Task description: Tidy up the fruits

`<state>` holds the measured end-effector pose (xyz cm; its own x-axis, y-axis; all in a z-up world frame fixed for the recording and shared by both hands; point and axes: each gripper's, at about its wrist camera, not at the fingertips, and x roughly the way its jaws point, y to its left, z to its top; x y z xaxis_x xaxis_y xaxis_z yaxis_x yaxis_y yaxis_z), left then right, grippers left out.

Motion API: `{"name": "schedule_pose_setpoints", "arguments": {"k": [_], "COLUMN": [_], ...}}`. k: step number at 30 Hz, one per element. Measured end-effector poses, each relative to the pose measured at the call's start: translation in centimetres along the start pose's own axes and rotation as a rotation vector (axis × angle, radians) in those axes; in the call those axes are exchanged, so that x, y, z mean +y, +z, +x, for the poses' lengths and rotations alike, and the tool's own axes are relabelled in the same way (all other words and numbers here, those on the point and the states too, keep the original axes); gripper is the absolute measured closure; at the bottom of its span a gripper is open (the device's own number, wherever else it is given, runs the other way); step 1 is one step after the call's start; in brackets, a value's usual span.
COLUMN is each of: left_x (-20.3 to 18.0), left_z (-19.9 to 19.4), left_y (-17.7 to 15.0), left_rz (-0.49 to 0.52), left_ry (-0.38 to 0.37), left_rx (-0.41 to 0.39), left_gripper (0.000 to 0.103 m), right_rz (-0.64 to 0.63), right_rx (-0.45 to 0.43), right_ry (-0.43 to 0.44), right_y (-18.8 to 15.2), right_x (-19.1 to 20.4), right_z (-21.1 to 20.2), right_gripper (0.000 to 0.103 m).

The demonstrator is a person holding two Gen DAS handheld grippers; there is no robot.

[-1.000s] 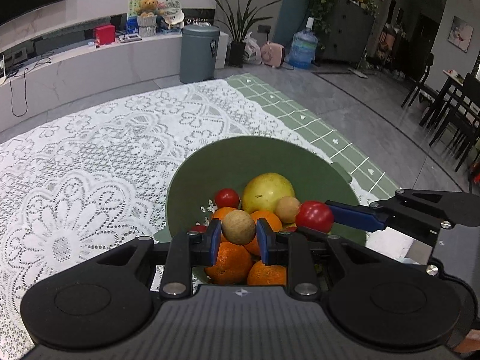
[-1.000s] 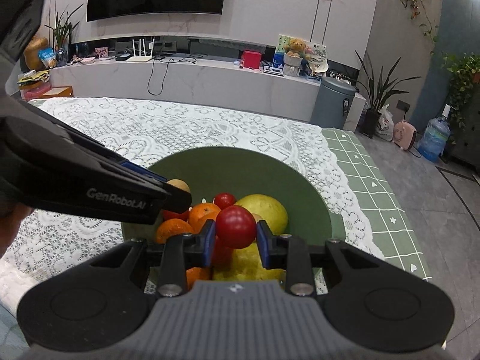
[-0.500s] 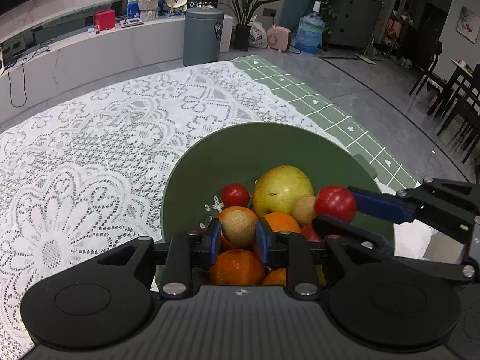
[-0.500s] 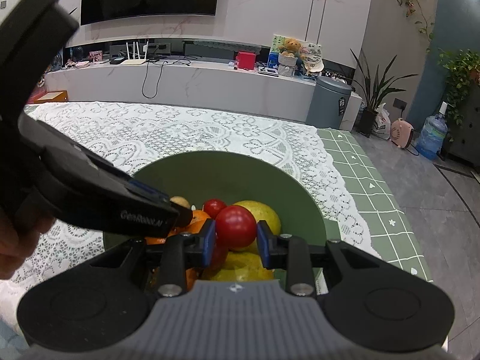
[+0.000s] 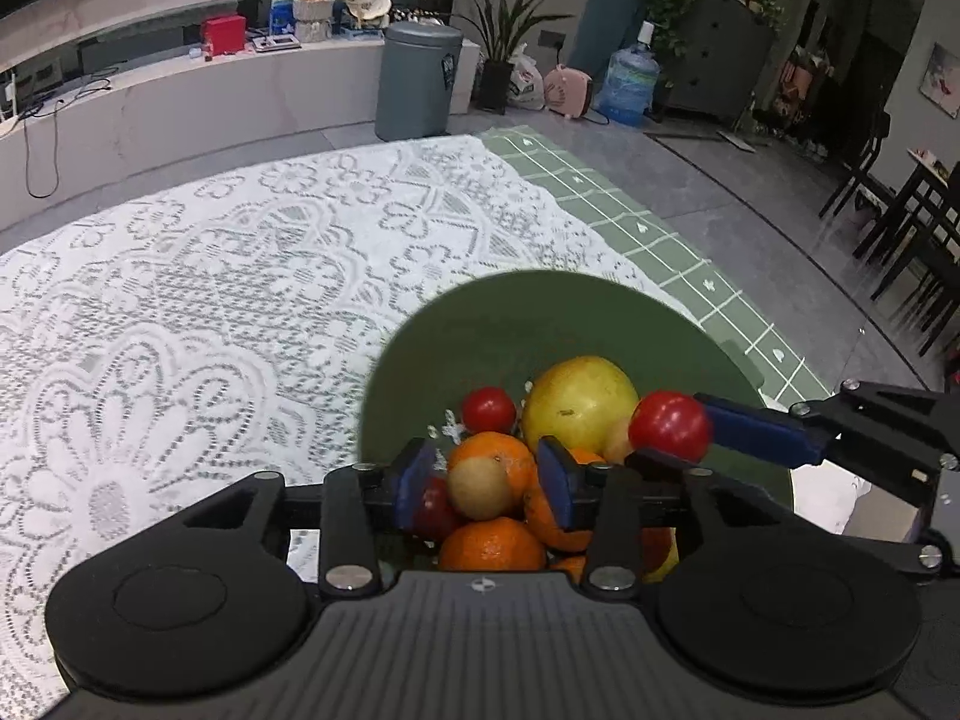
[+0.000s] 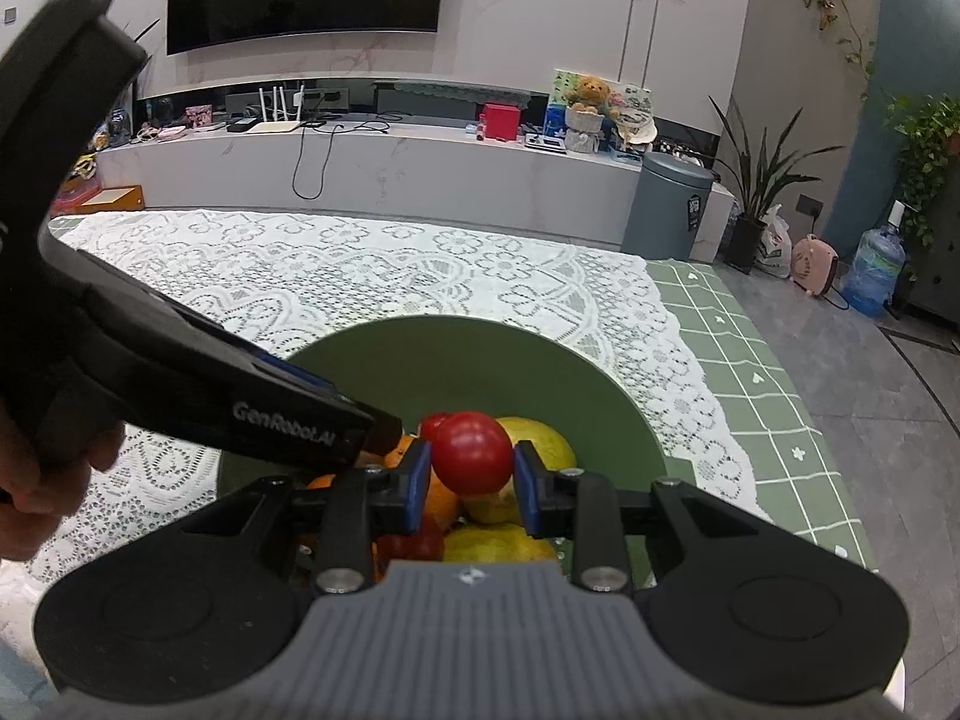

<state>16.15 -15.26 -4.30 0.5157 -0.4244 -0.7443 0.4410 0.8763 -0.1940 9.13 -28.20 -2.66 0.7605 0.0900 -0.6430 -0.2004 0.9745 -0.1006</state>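
A green bowl (image 5: 480, 324) on the lace cloth holds several oranges, a big yellow-green fruit (image 5: 579, 399) and small red tomatoes. My left gripper (image 5: 485, 483) hangs over the bowl's near side and its jaws are opening. A small tan round fruit (image 5: 480, 489) lies between them on an orange (image 5: 495, 453), with a gap to each pad. My right gripper (image 6: 472, 463) is shut on a red tomato (image 6: 472, 452) just above the pile; in the left wrist view that tomato (image 5: 670, 425) shows at the right. The bowl (image 6: 480, 354) lies under both grippers.
A white lace tablecloth (image 5: 210, 300) covers the table, with a green checked mat (image 6: 750, 372) along its right edge. Beyond the table stand a grey bin (image 5: 418, 81), a water bottle (image 5: 627, 90) and dark chairs (image 5: 900, 222). A person's hand (image 6: 30, 504) holds the left gripper.
The left jaws have spread apart and let go of the tan fruit, which now rests on the oranges. The right gripper still grips the red tomato over the bowl.
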Motion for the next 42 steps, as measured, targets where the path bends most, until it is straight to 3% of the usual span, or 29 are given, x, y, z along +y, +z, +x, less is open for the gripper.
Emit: {"name": "schedule_pose_setpoints", "arguments": {"k": [6,13,21,28,33,37,41,42], "left_x": [0.9,1.1,2.1,2.7,2.9,3.0,2.7,2.7], "left_z": [-2.5,-4.1,-5.4,-6.7,-8.1,-9.5,-11.0,-11.4], "left_y": [0.3,-0.2,-1.9,-2.9,-3.1,-3.2,-3.3,-3.3], "left_rz": [-0.025,-0.004,-0.020,-0.035,-0.036,-0.025,0.002,0.010], "left_ry": [-0.008,0.031,0.059,0.071,0.080,0.090,0.123,0.135], "left_rx": [-0.056,-0.062,-0.052,-0.068,-0.107,-0.143,-0.195,-0.211], "left_gripper": [0.048,0.044,0.043,0.043,0.039,0.037,0.035,0.030], "right_rz": [-0.031,-0.099,-0.093,-0.083,-0.094,-0.105,-0.072,-0.055], "right_rx": [0.007,0.065,0.150,0.163,0.135,0.115,0.073,0.060], "right_ry": [0.047,0.097,0.107,0.091,0.068,0.039,0.023,0.023], "right_y": [0.6,0.4,-0.3,-0.2,0.5,1.1,2.2,2.5], "right_x": [1.3,3.6,4.3,4.6,4.7,4.2,3.3,3.0], "right_z": [0.2,0.7,1.6,1.1,-0.3,-1.6,-3.2,-3.7], "right_gripper": [0.077,0.077,0.076,0.074,0.046,0.043,0.030,0.026]}}
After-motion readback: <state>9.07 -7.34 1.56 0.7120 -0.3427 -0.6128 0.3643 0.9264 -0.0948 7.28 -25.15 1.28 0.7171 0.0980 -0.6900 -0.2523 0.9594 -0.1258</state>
